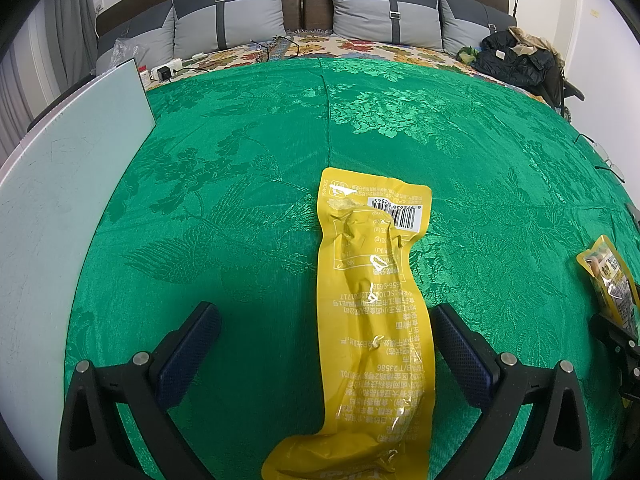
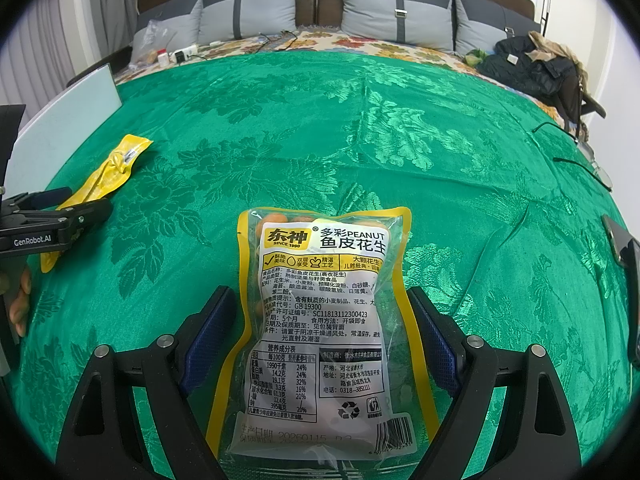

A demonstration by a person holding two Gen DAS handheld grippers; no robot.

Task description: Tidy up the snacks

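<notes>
A long yellow snack pouch [image 1: 372, 320] lies back side up on the green cloth [image 1: 240, 200], between the fingers of my left gripper [image 1: 326, 316], which is open around it without touching. A peanut bag [image 2: 320, 320] with a yellow border lies between the fingers of my right gripper [image 2: 320, 300], also open, with gaps on both sides. The yellow pouch [image 2: 108, 172] and the left gripper [image 2: 68, 216] show at the left of the right wrist view. The peanut bag [image 1: 608, 280] shows at the right edge of the left wrist view.
A pale board [image 1: 72, 200] lies at the left edge of the cloth. Grey pillows [image 1: 384, 12] line the headboard. A dark jacket [image 1: 516, 60] lies at the far right. A power strip [image 1: 168, 70] and small bottles lie at the far left. Glasses [image 2: 600, 172] and a phone [image 2: 624, 248] lie at the right.
</notes>
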